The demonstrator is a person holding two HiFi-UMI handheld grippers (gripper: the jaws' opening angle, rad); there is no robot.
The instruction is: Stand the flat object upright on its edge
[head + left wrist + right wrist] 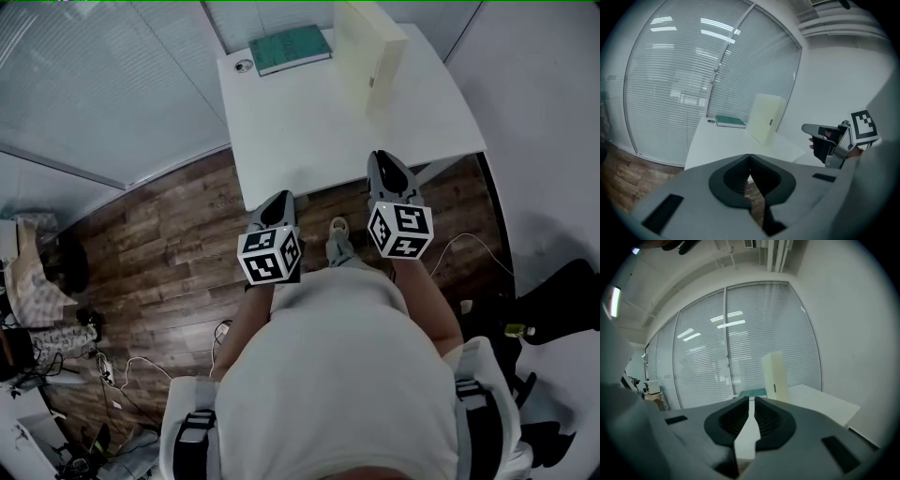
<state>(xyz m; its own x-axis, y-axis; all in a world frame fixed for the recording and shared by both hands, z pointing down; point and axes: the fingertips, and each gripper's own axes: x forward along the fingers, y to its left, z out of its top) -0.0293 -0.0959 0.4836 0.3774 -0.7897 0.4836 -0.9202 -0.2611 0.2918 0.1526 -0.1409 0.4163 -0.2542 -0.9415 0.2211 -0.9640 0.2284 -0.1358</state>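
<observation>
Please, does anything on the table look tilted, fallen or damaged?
Nothing stands out. The cream box stands straight on the white table, and the green book lies flat beside it at the far edge.

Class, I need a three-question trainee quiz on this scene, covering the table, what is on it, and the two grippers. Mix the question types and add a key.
1. True or false: the cream binder stands upright on the white table.
2. Which thing lies flat on the table? A) a teal book B) a mug C) a plate
3. Fill in: the left gripper and the right gripper, both with jaws shut, each hold ____.
Key: 1 true; 2 A; 3 nothing.
</observation>
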